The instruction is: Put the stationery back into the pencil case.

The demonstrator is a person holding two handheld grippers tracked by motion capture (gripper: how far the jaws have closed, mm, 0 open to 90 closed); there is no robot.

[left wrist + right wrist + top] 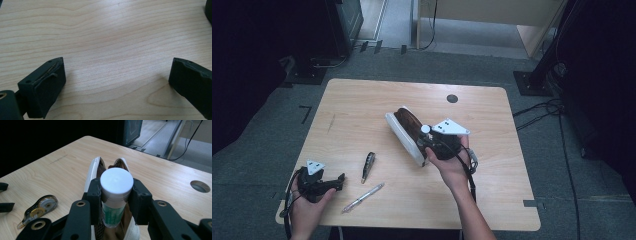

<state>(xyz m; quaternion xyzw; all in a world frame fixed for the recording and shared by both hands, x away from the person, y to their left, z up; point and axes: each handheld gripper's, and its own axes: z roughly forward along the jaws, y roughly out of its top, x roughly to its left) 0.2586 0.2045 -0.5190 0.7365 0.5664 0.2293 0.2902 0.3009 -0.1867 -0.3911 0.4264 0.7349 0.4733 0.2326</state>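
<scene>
Desk (362,107) of pale wood is taking up most of the high view, with a round cable hole (452,98) near its 1 o'clock corner. Lying open near the middle is a pencil case (404,131), white outside and brown within, stretching from 11 o'clock toward 5 o'clock.

Right claw (117,197) is hanging directly over the case's open mouth, gripped in the person's right hand (451,167), and its jaws are pressing on both sides of a white-capped tube (116,185) with a green label, possibly a glue stick, though the label is too dim to read. The tube is standing upright, cap toward the camera, with its lower end just above or just inside the case.

Left claw (117,82) is resting low at the desk's 7 o'clock corner, held in the left hand (307,207), its jaws spread wide over bare wood with nothing between them.

Just right of it at 6 o'clock, a correction tape dispenser (368,166) is lying, and a clear pen (363,198) is lying slantwise just below that, nearer the front edge.
</scene>
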